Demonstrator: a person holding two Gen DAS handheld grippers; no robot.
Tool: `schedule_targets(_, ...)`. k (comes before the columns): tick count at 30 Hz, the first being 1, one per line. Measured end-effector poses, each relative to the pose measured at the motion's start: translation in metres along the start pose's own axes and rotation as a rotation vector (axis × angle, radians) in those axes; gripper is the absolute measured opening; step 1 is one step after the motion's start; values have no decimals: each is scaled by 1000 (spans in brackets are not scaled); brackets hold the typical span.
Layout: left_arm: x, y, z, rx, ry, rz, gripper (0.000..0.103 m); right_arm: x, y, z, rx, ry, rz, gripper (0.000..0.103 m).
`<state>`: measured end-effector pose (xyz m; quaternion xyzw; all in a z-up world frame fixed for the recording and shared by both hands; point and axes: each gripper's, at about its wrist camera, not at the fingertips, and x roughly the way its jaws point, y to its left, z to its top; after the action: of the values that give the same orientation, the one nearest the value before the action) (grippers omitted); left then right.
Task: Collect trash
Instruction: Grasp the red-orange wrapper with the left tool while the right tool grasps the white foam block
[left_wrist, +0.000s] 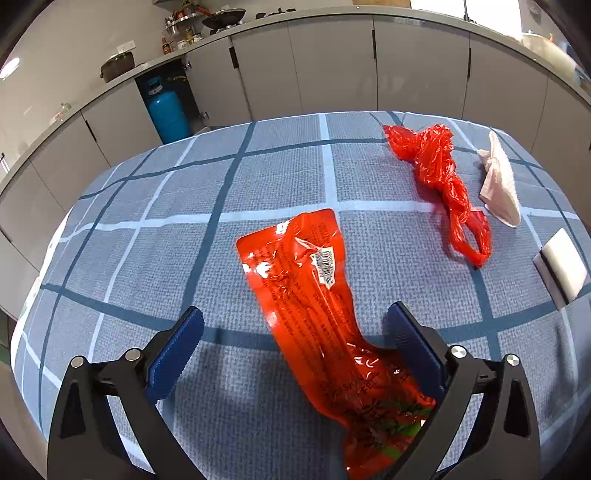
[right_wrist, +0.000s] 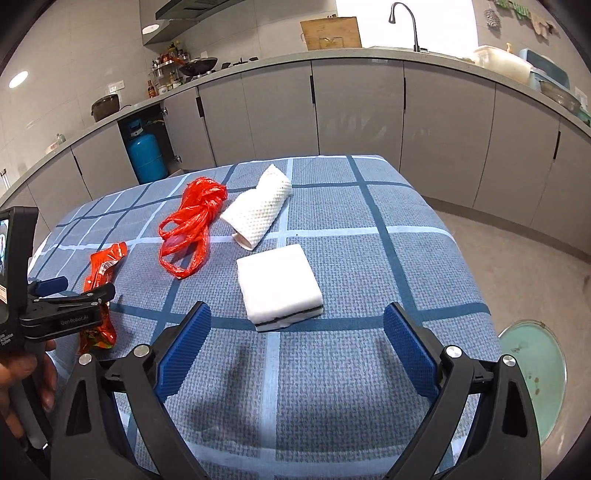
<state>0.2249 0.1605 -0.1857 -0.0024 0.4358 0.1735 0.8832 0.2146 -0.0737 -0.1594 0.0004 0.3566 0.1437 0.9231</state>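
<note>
Wrapper handling comes first in the left wrist view: the left gripper (left_wrist: 295, 332) has its jaws wide apart, and the orange snack wrapper (left_wrist: 314, 291) lies flat on the checked surface (left_wrist: 147, 229), its near end between the jaws without being clamped. It looks like thin, glossy film, so expect it to be very light, limp and slippery; take hold at the crumpled near end, where folds give the pads purchase. Farther right lie the red plastic bag (left_wrist: 443, 177) and a white paper towel (left_wrist: 498, 184), near each other. In the right wrist view, the right gripper (right_wrist: 297, 332) also has its jaws apart, empty, above the surface with a white folded pad (right_wrist: 277, 284) just beyond them. The bag is soft and compressible; its twisted middle probably offers the firmest grip. The towel is light and tears easily.
</note>
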Motion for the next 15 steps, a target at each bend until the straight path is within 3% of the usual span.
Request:
schedule_targets(3,8,-5,2,2,30,-71,71,5,1,0,-6,10,-15,93)
schedule_targets(5,10,-9,2,12,33,-84,61,7,2,1,-7,14,-16,93)
schedule_targets(7,8,-16,2,44,20,-94,43,8,3,3,-16,16,-25,93)
schedule_targets(15,1,-24,1,103,2,-108,40,30,13,10,-40,57,-9,93)
